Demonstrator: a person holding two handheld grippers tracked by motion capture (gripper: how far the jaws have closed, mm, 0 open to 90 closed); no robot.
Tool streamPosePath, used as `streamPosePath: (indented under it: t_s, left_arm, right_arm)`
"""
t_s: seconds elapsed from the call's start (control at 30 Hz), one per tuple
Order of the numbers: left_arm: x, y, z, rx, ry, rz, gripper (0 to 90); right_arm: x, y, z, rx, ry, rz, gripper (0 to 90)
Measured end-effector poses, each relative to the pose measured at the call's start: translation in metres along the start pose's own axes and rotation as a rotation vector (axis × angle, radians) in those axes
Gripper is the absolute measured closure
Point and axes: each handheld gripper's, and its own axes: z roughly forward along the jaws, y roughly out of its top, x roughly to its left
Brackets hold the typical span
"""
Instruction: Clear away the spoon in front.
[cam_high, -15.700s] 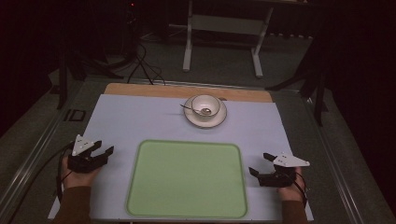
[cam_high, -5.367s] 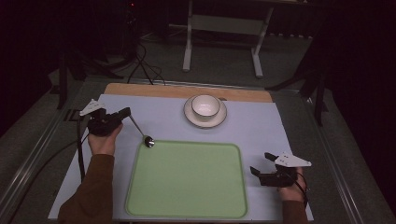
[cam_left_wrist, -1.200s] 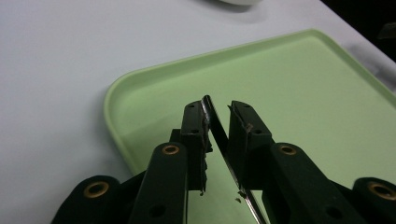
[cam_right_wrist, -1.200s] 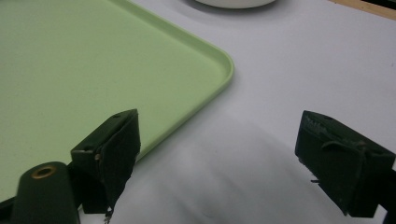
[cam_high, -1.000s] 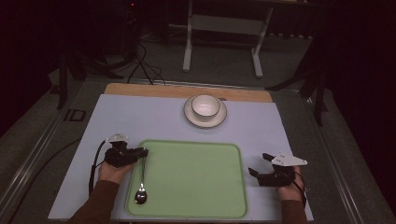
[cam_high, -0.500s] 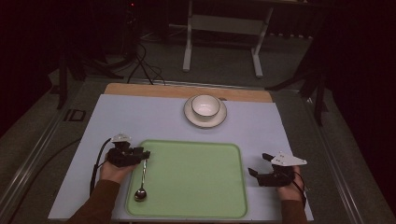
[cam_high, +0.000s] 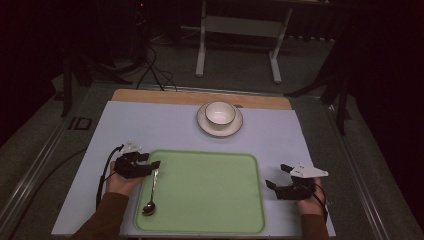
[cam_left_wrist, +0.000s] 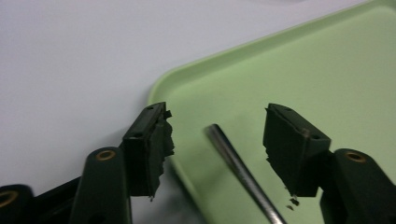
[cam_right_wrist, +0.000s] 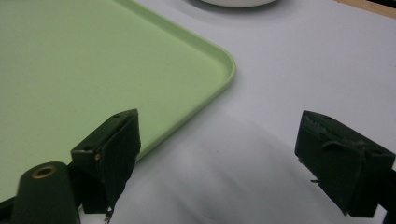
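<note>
The slim metal spoon (cam_high: 151, 192) lies at the lower left of the pale green plastic tray (cam_high: 210, 220); my left gripper (cam_high: 154, 164) has just opened, jaws clear of its handle, so the placing looks done.

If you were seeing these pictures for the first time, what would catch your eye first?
The pale green tray at the table's near edge, with a spoon lying along its left side. The left gripper sits over the spoon's handle, its jaws just opened and clear of it. Beyond stands a white bowl on its saucer.

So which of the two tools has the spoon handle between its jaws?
The left tool, at the tray's left edge; its jaws have just opened around the spoon.
</note>
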Motion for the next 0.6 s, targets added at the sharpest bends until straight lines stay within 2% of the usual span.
streamPosePath:
  t_s: [0.13,0.5,0.6]
  left_arm:
    - [-0.002,0.002,-0.004,-0.006,0.067,0.038,35.9]
    - [0.006,0.003,-0.022,-0.096,0.151,0.024,34.5]
    - [0.007,0.003,-0.027,-0.123,0.175,0.033,34.5]
  right_arm:
    - [0.000,0.000,0.000,-0.002,0.000,0.001,13.9]
    - [-0.001,0.000,-0.002,-0.006,-0.003,0.004,13.9]
    - [-0.001,0.000,-0.002,-0.008,-0.003,0.002,13.9]
